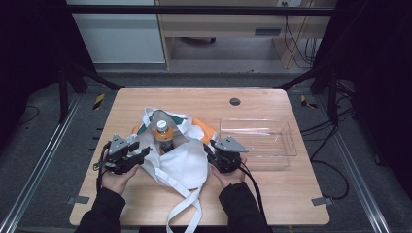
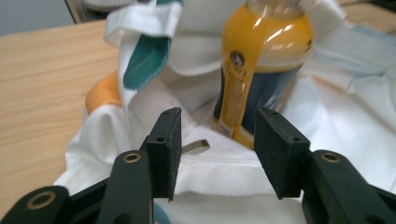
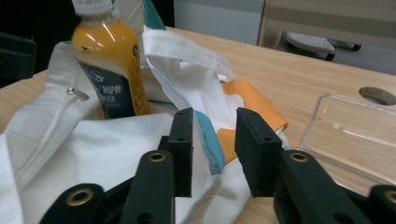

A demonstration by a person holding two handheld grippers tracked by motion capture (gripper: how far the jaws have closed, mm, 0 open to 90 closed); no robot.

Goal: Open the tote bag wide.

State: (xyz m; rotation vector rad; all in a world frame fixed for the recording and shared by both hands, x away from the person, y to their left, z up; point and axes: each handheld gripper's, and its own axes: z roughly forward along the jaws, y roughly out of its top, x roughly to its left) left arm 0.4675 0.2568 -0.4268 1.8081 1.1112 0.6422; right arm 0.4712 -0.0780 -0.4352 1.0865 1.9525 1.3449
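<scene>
A white tote bag (image 1: 183, 166) with orange and green print lies on the wooden table, its mouth facing the far side. A bottle (image 1: 164, 136) of orange drink with a dark label stands upright in the bag's mouth. My left gripper (image 1: 145, 152) is at the bag's left edge. In the left gripper view it (image 2: 218, 115) is open, with the bag's white hem (image 2: 224, 161) between its jaws and the bottle (image 2: 261, 51) just beyond. My right gripper (image 1: 210, 148) is at the bag's right edge, open (image 3: 215, 114) around the blue-trimmed hem (image 3: 208, 140). The bottle (image 3: 109, 60) stands to its left.
A clear plastic tray (image 1: 287, 145) stands right of the bag, close to my right gripper, and its corner (image 3: 345, 121) is in the right gripper view. A round cable hole (image 1: 235, 101) is at the table's far side. The bag's straps (image 1: 187, 208) trail to the near edge.
</scene>
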